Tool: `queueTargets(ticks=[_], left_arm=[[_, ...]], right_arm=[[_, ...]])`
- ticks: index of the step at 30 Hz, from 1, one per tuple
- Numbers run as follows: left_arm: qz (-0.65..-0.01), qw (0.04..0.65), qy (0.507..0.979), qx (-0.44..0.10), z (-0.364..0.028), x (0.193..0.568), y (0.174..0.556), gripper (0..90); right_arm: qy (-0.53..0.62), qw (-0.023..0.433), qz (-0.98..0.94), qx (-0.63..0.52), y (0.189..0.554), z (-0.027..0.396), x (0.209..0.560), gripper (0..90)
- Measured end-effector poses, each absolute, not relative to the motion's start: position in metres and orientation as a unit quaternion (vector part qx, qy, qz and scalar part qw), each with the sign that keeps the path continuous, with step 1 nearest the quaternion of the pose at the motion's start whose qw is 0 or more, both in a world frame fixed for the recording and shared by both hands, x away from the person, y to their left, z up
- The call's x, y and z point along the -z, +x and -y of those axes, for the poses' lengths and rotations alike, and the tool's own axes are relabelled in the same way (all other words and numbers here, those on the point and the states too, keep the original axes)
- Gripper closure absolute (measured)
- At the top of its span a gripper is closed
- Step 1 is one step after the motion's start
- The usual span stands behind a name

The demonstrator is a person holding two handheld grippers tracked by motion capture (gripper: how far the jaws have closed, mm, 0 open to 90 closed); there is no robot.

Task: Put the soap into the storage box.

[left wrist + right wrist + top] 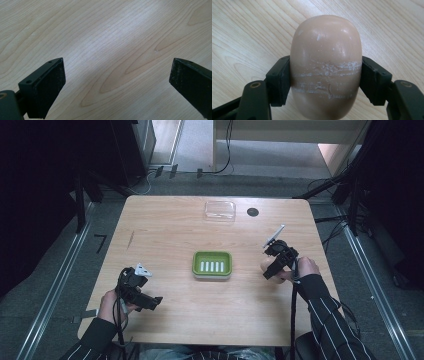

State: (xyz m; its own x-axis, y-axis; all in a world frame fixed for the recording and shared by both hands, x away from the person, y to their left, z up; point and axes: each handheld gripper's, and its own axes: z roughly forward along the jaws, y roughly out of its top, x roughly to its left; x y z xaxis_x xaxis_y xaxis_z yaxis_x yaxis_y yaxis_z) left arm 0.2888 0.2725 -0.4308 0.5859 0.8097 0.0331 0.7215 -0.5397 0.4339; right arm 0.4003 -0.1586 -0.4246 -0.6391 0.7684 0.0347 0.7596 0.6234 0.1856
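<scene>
A rounded peach-coloured soap bar (325, 65) with white scuff lines sits between the pads of my right gripper (325, 80), which is shut on it just above the wood. In the high view that gripper (267, 267) holds the soap bar (266, 266) right of the green soap dish (212, 263), a slotted tray at the table's middle. My left gripper (157, 300) rests low near the front left, pointing right. Its jaws stand wide open over bare wood in the left gripper view (117, 82).
A clear plastic lid or box (220, 210) lies at the far edge, with a dark round hole (252, 212) beside it. The wooden table (165, 225) ends near both forearms. Cables trail from each gripper toward the front edge.
</scene>
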Motion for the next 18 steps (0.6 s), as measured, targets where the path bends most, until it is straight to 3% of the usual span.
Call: queueTargets(ticks=[18], left_arm=[[-0.438, 0.191, 0.871, -0.116, -0.273, 0.430, 0.289, 1.3]], right_arm=[[0.390, 0.025, -0.916, -0.092, 0.408, 0.139, 0.417, 33.9]])
